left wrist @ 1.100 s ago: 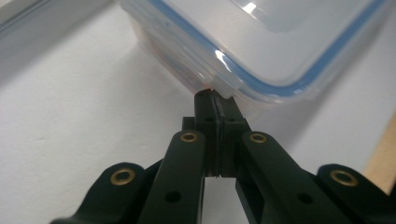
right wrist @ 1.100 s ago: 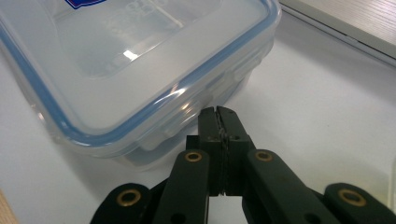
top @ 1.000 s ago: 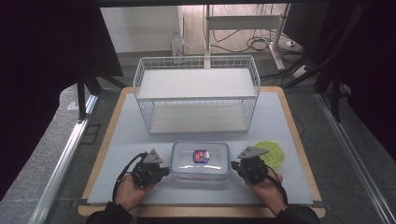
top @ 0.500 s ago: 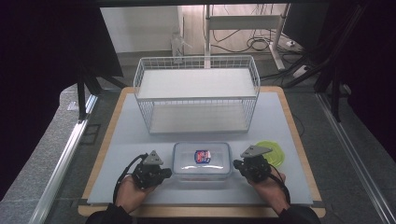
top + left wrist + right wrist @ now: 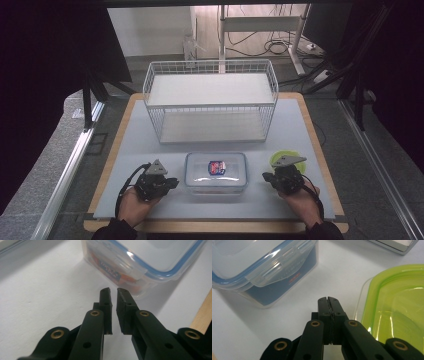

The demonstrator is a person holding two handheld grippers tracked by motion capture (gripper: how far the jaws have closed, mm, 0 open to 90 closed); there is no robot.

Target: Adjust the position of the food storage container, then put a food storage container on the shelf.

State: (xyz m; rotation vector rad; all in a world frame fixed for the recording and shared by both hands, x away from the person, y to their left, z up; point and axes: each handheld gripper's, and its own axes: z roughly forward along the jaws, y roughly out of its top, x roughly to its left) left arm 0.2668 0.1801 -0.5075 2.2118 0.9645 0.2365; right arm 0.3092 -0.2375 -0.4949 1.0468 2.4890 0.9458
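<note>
A clear lidded container point(image 5: 215, 172) with a blue seal stands at the table's front middle, with a red and blue packet inside. My left gripper point(image 5: 174, 182) sits just left of it on the white mat. In the left gripper view this gripper point(image 5: 113, 291) points at the container's point(image 5: 140, 262) side latch with its jaws a narrow gap apart and nothing between them. My right gripper point(image 5: 265, 176) is off the container's right side. In the right gripper view it point(image 5: 328, 299) is shut and empty, between the container point(image 5: 262, 265) and a green lid point(image 5: 397, 307).
A white wire basket shelf point(image 5: 210, 100) stands across the back of the mat. The green lid point(image 5: 277, 157) lies on the mat close behind my right gripper. The mat rests on a wooden board point(image 5: 320, 150) with edges near both hands.
My right gripper has drawn a little to the right, away from the container. The left gripper has shifted slightly left. The container has not moved.
</note>
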